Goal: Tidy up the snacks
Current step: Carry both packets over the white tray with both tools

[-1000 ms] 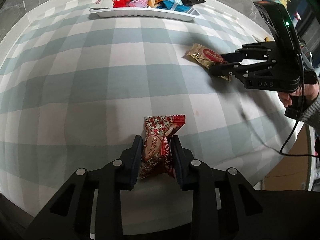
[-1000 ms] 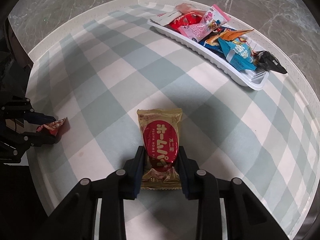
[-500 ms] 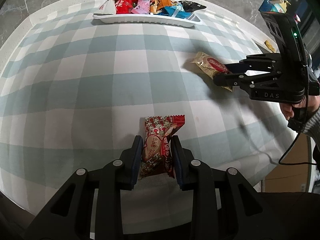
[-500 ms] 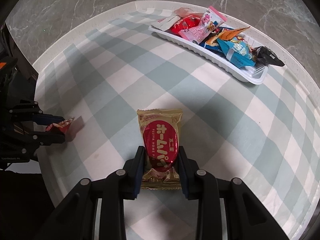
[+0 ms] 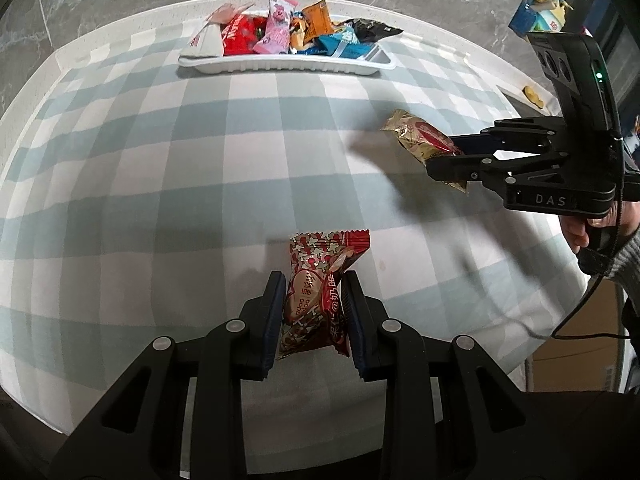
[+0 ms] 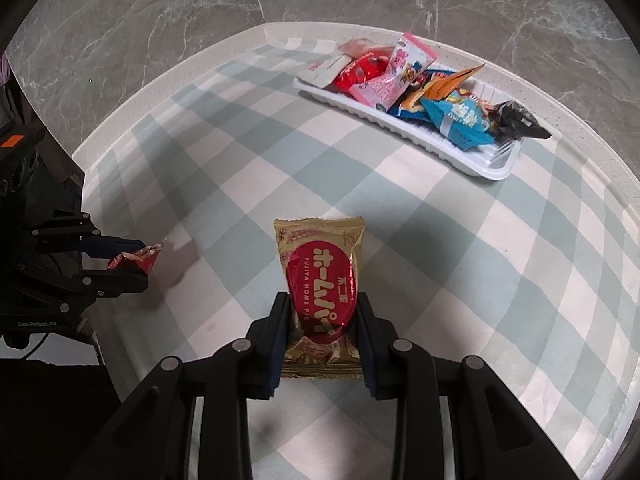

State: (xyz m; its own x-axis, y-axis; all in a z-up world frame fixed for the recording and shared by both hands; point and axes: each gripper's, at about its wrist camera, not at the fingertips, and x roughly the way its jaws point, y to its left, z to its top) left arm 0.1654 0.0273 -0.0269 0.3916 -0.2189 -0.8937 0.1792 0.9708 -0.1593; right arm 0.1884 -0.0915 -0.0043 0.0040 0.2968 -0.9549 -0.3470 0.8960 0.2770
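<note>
Checked cloth in pale green and white covers the round table (image 5: 160, 168), whose cream rim (image 6: 168, 80) shows toward ten o'clock in the right wrist view; the near edge is cut off by the gripper bodies in both views.

At twelve o'clock in the left wrist view sits the long white ribbed tray (image 5: 286, 66), and at about one o'clock in the right wrist view (image 6: 404, 130). It holds a loose heap of snack packets overlapping so much that most are only partly seen: a pink packet (image 6: 394, 76), a red one (image 6: 362, 74), a blue one (image 6: 460, 120), an orange one (image 5: 316, 20) and a black one (image 6: 516, 120) hanging over the tray's end. Their print is too small to read.

Left gripper (image 5: 314, 312) is clamped on a red-and-silver patterned candy packet (image 5: 320, 280), held off the cloth near six o'clock; the packet's lower end is hidden between the jaws. From the right wrist view only one corner of it pokes out at nine o'clock (image 6: 136, 258).

Right gripper (image 6: 322, 332) is closed on a gold Fujiya Home Pie packet (image 6: 320, 280) with a red oval label, also lifted above the cloth. In the left wrist view it sits at three o'clock (image 5: 416, 140), its rear half covered by the fingers (image 5: 452, 170).

A small yellow object (image 5: 534, 96) near the table's edge at two o'clock is too small to identify.
</note>
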